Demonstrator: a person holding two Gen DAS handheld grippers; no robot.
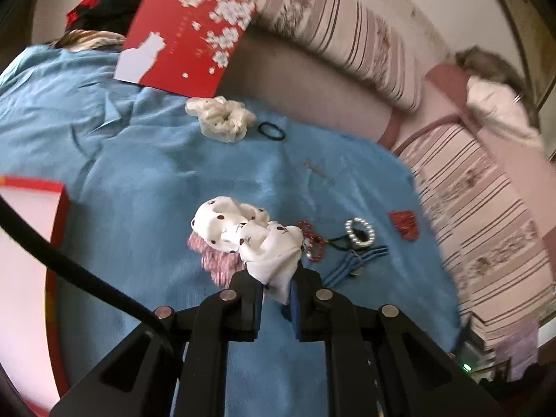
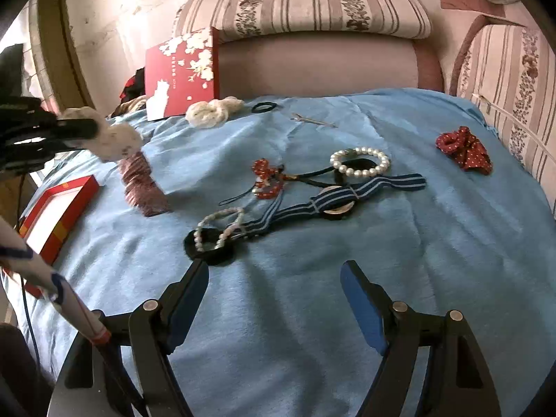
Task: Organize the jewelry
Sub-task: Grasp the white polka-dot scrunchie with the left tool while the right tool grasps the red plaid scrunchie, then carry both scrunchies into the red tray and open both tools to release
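My left gripper (image 1: pixel 276 286) is shut on a white scrunchie with dark cherry dots (image 1: pixel 246 232) and holds it above the blue blanket (image 1: pixel 139 180); it also shows in the right wrist view (image 2: pixel 114 135) at the far left, lifted. A pink scrunchie (image 2: pixel 142 187) lies below it. My right gripper (image 2: pixel 274 278) is open and empty, just in front of a black hair tie with small pearls (image 2: pixel 212 239). Beyond lie a pearl bracelet (image 2: pixel 359 161), a red beaded piece (image 2: pixel 267 180), a blue striped band (image 2: pixel 347 198) and a red dotted scrunchie (image 2: pixel 464 151).
An open red box (image 2: pixel 59 208) lies at the blanket's left edge. Its red flowered lid (image 2: pixel 182 73) leans on the sofa back. A cream scrunchie (image 2: pixel 212 111), a black hair tie (image 2: pixel 264 106) and a metal hairpin (image 2: pixel 312 120) lie at the far side. Striped cushions surround the blanket.
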